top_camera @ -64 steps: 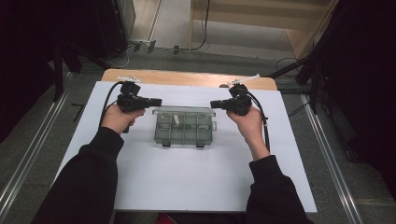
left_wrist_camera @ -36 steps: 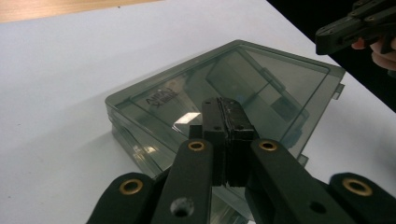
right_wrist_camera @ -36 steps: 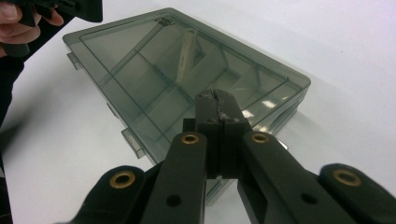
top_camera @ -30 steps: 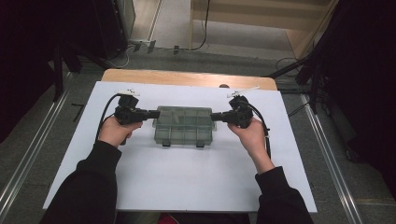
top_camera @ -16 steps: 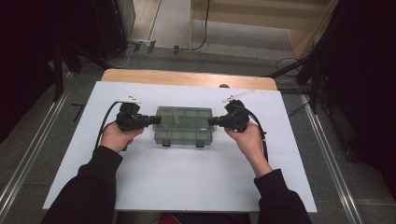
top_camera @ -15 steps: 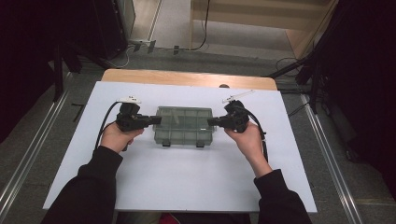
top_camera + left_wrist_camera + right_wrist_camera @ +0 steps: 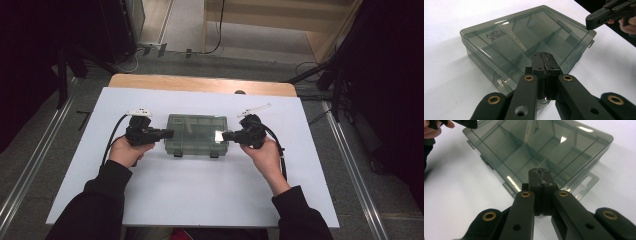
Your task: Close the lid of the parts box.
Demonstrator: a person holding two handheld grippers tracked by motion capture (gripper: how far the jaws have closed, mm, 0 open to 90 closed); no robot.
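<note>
A smoky see-through compartment box point(image 7: 196, 134) lies with its lid down in the middle of the white tabletop point(image 7: 190, 190). My left gripper point(image 7: 170, 133) points level at the box's left short side, jaws shut with nothing between them. In the left gripper view its shut tips point(image 7: 545, 56) hover at the edge of the box lid point(image 7: 524, 40). My right gripper point(image 7: 225, 135) faces it from the right short side, also shut and empty. Its tips point(image 7: 540, 173) sit just over the box rim point(image 7: 544, 147), beside the hang tab point(image 7: 586, 183). I cannot tell whether either tip touches the box.
Two dark latches point(image 7: 176, 154) stick out of the box's near side. A wooden strip point(image 7: 200, 84) runs along the table's far edge. Metal rails point(image 7: 350, 165) flank the table. Cables trail from both grippers over the white top.
Both grippers came down from beside the box's far corners and closed in on its short sides. Over the last half second they and the box have barely moved.
</note>
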